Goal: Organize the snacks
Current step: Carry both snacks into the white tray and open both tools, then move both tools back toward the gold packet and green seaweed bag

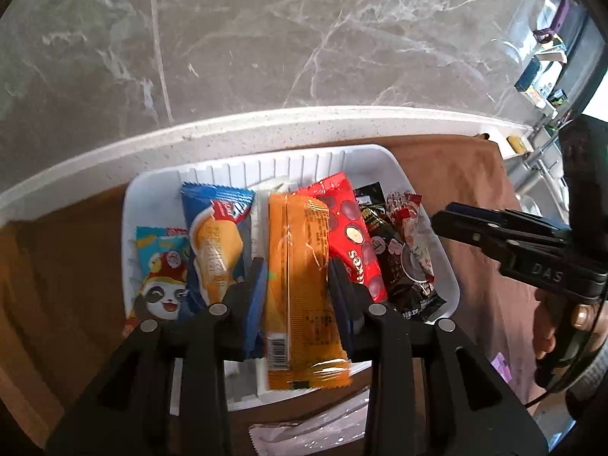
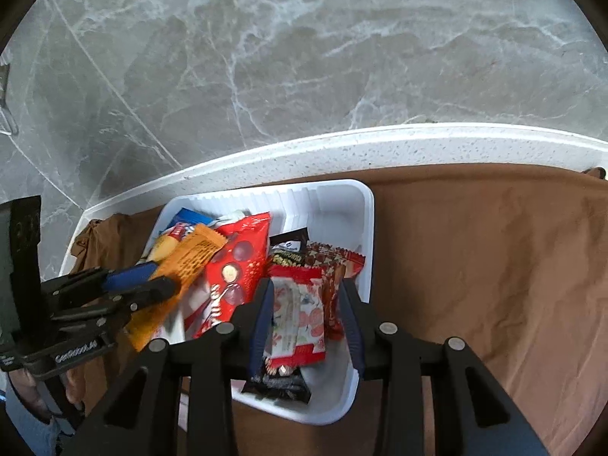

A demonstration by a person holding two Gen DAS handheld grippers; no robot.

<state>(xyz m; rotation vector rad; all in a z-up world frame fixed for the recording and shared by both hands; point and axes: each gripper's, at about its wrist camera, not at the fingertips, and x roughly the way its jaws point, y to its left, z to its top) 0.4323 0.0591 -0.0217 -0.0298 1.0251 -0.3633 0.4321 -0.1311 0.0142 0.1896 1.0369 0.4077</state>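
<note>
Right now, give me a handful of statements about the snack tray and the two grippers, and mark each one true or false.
1. The left gripper has its fingers on either side of the orange packet. True.
2. The white tray sits directly on bare marble. False: it sits on a brown cloth.
3. The red packet lies to the right of the orange packet in the left wrist view. True.
4. The panda packet lies outside the tray. False: it lies inside, at its left end.
5. The right gripper is over the brown cloth, away from the snacks. False: its fingers flank a red and white packet over the tray.
</note>
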